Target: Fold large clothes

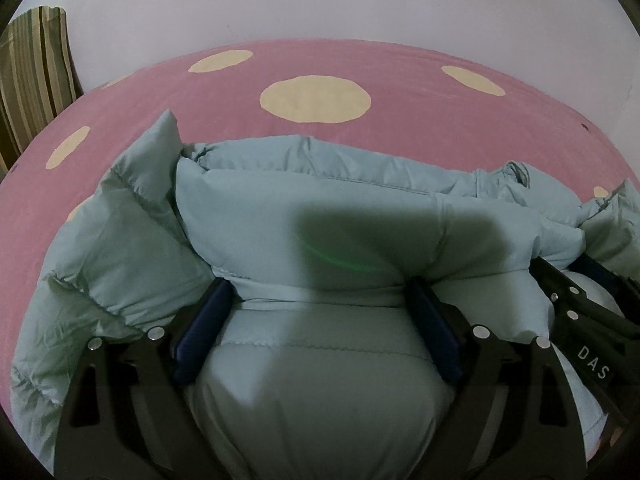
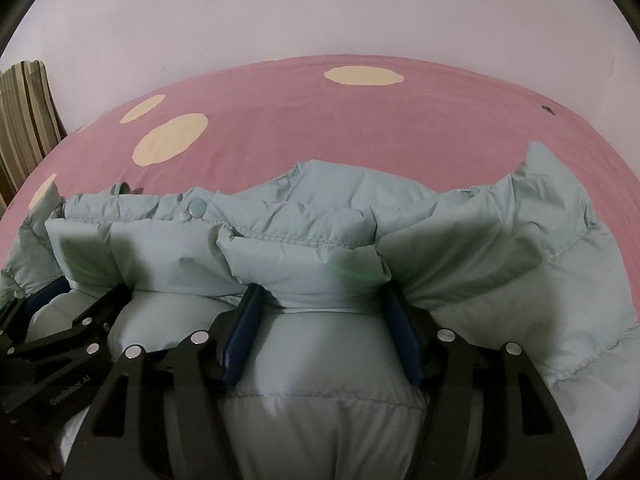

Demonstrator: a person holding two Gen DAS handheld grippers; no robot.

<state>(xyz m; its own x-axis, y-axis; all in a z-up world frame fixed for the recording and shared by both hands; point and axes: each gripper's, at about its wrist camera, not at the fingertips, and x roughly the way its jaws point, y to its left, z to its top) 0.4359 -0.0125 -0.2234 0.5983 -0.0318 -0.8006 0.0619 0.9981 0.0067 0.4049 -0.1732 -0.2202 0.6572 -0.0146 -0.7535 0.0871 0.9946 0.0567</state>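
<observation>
A pale blue puffer jacket [image 1: 304, 208] lies bunched on a pink bed sheet with cream spots [image 1: 400, 120]. My left gripper [image 1: 320, 292] is closed on a thick fold of the jacket, padding bulging between its blue pads [image 1: 204, 328]. My right gripper [image 2: 324, 300] likewise pinches a thick fold of the jacket [image 2: 304, 248] between its blue pads [image 2: 404, 340]. The two grippers sit side by side: the right one shows at the right edge of the left wrist view [image 1: 588, 320], the left one at the left edge of the right wrist view [image 2: 60, 332]. A snap button [image 2: 197, 207] shows on the jacket.
The spotted sheet [image 2: 360, 120] stretches beyond the jacket to a plain white wall [image 1: 320, 0]. A striped cushion [image 1: 32, 72] stands at the far left against the wall, also in the right wrist view [image 2: 24, 120].
</observation>
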